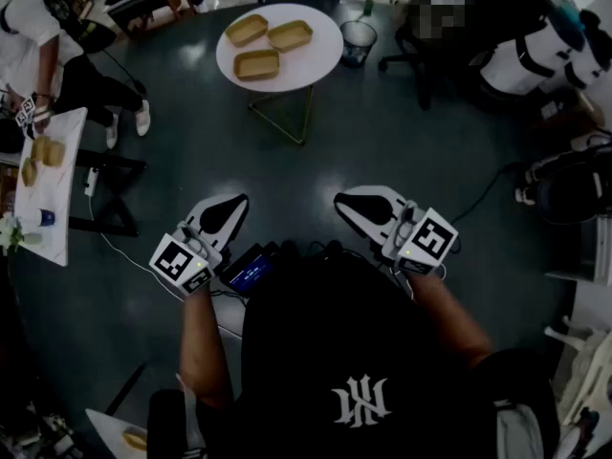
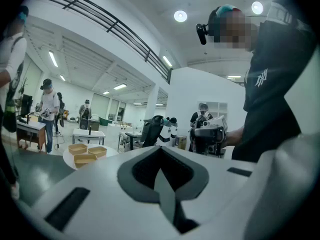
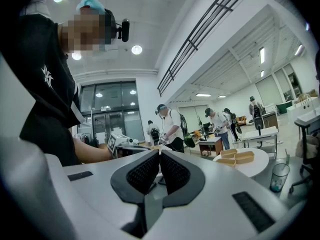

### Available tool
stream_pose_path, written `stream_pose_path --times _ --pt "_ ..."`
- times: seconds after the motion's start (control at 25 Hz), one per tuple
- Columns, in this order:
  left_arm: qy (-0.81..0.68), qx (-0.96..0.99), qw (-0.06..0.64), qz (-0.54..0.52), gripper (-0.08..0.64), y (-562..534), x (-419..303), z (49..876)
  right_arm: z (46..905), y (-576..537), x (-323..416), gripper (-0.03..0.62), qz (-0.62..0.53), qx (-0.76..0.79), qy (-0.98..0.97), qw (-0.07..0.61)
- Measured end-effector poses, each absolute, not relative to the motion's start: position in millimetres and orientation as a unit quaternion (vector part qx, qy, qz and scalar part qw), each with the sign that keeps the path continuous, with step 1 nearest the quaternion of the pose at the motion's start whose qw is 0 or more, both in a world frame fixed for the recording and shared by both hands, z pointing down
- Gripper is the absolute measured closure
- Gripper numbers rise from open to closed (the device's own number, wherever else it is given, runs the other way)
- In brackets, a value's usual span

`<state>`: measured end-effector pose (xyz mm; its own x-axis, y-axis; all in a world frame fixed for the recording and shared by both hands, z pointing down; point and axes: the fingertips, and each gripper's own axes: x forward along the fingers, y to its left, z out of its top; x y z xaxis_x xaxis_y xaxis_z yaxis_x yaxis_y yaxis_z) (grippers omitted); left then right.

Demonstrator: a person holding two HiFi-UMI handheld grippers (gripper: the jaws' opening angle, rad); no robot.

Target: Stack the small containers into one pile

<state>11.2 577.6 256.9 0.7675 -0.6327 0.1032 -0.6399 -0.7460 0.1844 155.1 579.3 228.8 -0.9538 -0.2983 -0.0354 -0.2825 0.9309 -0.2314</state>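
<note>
Three shallow tan containers lie apart, side by side, on a round white table (image 1: 320, 60) at the far end of the head view: one at the back left (image 1: 247, 30), one at the back right (image 1: 290, 34), one in front (image 1: 256, 64). Both grippers are held close to the person's body, far short of the table. My left gripper (image 1: 241, 200) is shut with nothing in it, and so is my right gripper (image 1: 340, 202). The left gripper view shows its closed jaws (image 2: 161, 147) and the containers (image 2: 86, 153) small in the distance. The right gripper view shows closed jaws (image 3: 160, 150) and the containers (image 3: 236, 156) far off.
A mesh bin (image 1: 358, 41) and an office chair (image 1: 421, 55) stand right of the round table. A long white side table (image 1: 65, 213) with food items is at the left, a seated person (image 1: 38, 46) beside it. Cables run over the dark floor. Several people stand in the background.
</note>
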Motion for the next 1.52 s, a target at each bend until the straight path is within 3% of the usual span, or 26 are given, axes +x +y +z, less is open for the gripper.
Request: stream_pose_path --times 0.64,0.92,1.16,1.52 --pt "-0.351 0.929 0.111 0.041 0.558 588.8 21.1 247.3 239.4 574.0 180.4 0.551 -0.076 -0.187 0.979 0.005" --pt "-0.348 0.931 0.100 0.051 0.558 589.4 50.4 234.3 246.5 575.4 213.4 0.551 -0.097 -0.184 0.978 0.023" --pt "-0.378 0.917 0.130 0.003 0.558 584.7 59.6 235.1 266.8 574.6 236.6 0.551 -0.123 -0.178 0.976 0.027" --pt "-0.375 0.916 0.138 0.039 0.558 573.5 70.6 248.7 286.7 571.4 261.9 0.551 -0.172 -0.192 0.966 0.037"
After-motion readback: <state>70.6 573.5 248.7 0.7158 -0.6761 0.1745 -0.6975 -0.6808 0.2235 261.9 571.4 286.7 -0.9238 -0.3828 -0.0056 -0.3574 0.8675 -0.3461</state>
